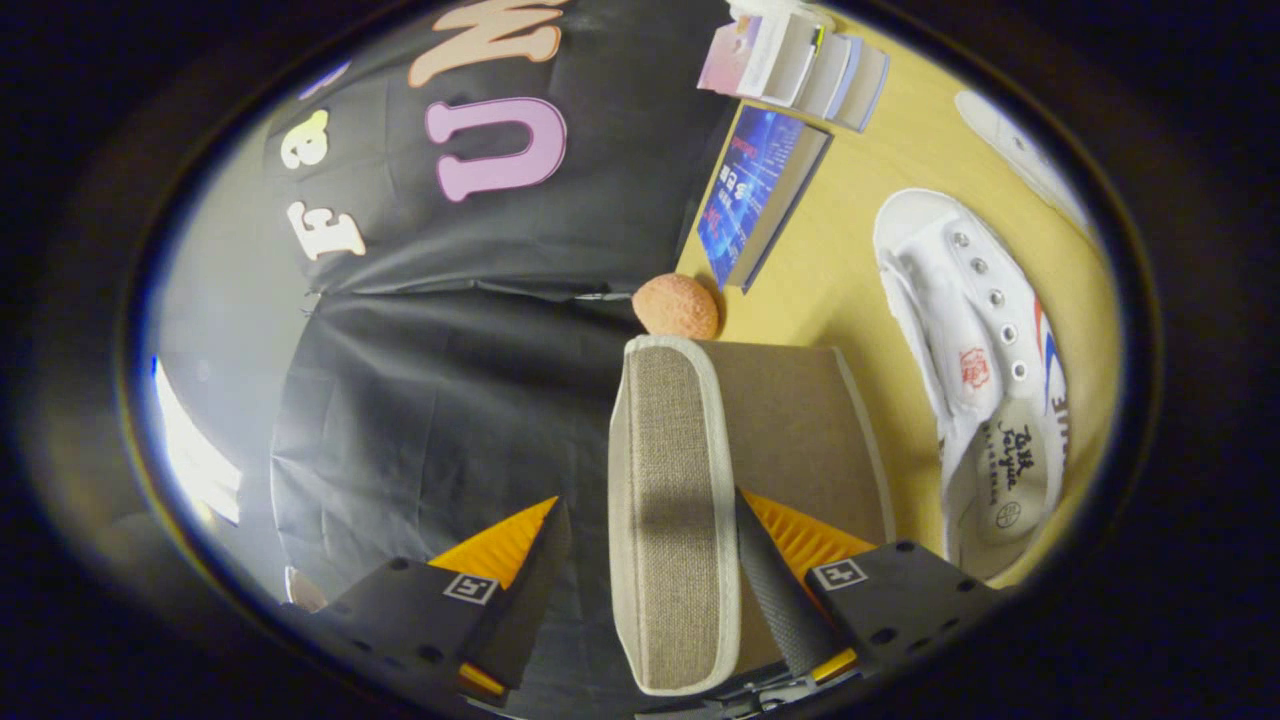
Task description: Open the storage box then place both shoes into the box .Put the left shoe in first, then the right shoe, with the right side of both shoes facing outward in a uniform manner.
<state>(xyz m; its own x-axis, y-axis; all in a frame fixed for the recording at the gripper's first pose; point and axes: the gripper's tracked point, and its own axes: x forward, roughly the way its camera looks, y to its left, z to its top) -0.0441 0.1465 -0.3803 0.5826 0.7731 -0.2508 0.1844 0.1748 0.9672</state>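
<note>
The storage box (790, 430) is brown fabric with pale trim and stands on the wooden table (850, 270). Its woven beige lid edge (670, 560) runs between my fingers. My gripper (648, 500) is open around that edge: one finger lies against the brown side, while the other finger stands a small gap away from it. A white canvas shoe (980, 380) with metal eyelets and a red and blue stripe lies on the table beside the box, its opening facing me. Part of a second white shoe (1020, 150) shows farther off, beyond the first.
An orange ball (677, 305) sits just past the box's far end. A blue book (755, 190) lies beyond it, and a stack of books (800, 60) stands farther back. The black cloth wall (450, 380) hangs on the other side of the box.
</note>
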